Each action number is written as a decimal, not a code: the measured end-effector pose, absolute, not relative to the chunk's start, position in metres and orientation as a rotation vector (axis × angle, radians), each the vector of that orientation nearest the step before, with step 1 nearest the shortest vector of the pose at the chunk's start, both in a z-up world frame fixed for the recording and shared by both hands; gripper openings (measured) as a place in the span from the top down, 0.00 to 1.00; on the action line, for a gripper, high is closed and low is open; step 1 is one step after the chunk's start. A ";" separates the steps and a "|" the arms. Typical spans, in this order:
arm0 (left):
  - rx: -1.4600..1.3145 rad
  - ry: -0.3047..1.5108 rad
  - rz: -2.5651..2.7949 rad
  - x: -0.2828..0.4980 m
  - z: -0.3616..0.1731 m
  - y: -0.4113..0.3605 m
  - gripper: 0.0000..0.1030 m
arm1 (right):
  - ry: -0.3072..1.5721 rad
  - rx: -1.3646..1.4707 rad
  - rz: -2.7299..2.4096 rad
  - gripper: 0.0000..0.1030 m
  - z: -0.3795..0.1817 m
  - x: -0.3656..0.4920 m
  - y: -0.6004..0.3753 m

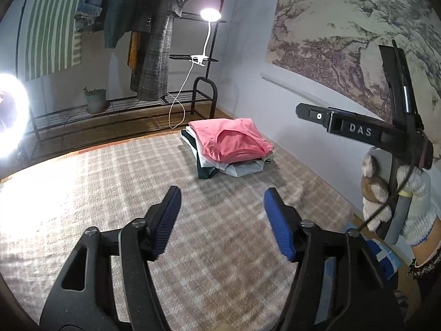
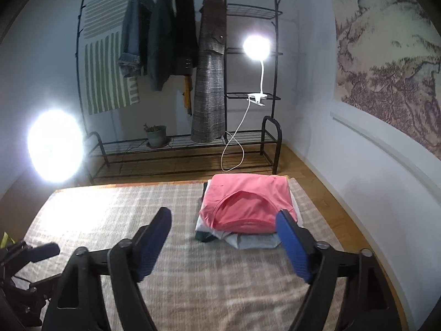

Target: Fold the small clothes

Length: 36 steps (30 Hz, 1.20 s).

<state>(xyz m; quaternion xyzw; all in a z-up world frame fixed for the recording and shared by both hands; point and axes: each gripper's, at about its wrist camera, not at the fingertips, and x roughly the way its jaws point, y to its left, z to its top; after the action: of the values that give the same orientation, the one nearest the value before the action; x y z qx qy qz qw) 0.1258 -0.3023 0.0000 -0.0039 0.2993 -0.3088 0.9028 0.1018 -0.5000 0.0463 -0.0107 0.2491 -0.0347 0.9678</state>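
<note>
Right wrist view, read from its left edge across, with the pink folded top (image 2: 246, 204) as the landmark: far to the left of it a bright round lamp (image 2: 55, 144) glares beside the plaid blanket (image 2: 110, 209) that covers the surface under everything. Low at the left edge, part of the left gripper (image 1: 222, 222) intrudes as a dark frame. Behind the pink folded top stands a black clothes rack (image 2: 179, 149) hung with a denim jacket, dark coats and a checked coat, with a small potted plant (image 2: 156, 135) on its lower shelf and a white clip lamp (image 2: 256, 47) shining from a shelf, its cord looping down to the floor. The pink folded top lies uppermost on a pile of folded clothes (image 2: 245, 238), with white, grey and dark green layers showing below it. The right gripper (image 2: 224, 244) hangs just in front of that pile, its blue fingers (image 2: 293, 245) spread wide with nothing between them; the right-hand one overlaps the pile's near corner in the picture, and contact cannot be told. To the right of the pile runs a pale wall with a landscape painting (image 2: 386, 77). Seen from the left wrist, the left gripper's fingers also stand well apart and empty above bare blanket, short of the pile, while a gloved hand (image 1: 397, 201) holds the other gripper's handle at the right edge.
</note>
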 end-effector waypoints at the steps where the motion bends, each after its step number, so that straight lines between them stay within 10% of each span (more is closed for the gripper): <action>1: -0.006 0.615 -0.638 0.123 -0.001 -0.301 0.30 | 0.500 -0.029 -0.064 0.14 0.044 0.096 -0.495; 36: 0.066 0.681 -0.506 0.118 -0.060 -0.290 0.03 | 0.503 0.097 -0.165 0.00 -0.044 0.086 -0.471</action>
<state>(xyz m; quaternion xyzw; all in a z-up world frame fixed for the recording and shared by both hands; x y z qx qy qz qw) 0.1178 -0.2903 -0.0603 0.0318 0.3301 -0.2454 0.9109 0.0855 -0.4706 -0.0441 0.0478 0.2486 -0.0817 0.9640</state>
